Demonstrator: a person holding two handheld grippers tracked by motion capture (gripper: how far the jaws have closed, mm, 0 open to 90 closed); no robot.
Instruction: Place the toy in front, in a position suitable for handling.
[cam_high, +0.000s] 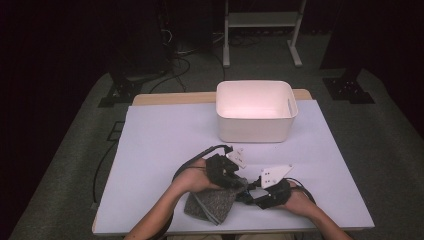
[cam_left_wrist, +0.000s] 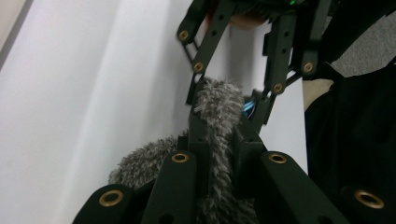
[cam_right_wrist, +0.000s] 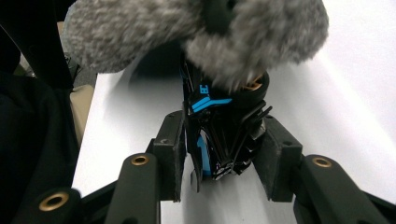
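Grey fuzzy pouch (cam_left_wrist: 219, 140) in left gripper (cam_left_wrist: 219, 154)

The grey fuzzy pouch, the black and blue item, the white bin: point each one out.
grey fuzzy pouch (cam_high: 212, 204): high view, middle of its fabric.
black and blue item (cam_right_wrist: 219, 140): right gripper view, its glossy body.
white bin (cam_high: 252, 131): high view, front wall.

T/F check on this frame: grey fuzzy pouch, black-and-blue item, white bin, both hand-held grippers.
1. The left hand-held gripper is clamped on the grey fuzzy pouch. True.
2. The black-and-blue item lies in the white bin. False: it sits between the right hand-held gripper jaws, at the pouch.
3. The bin stands on the far part of the white table sheet. True.
4. The pouch lies inside the bin. False: it is near the table's front edge.
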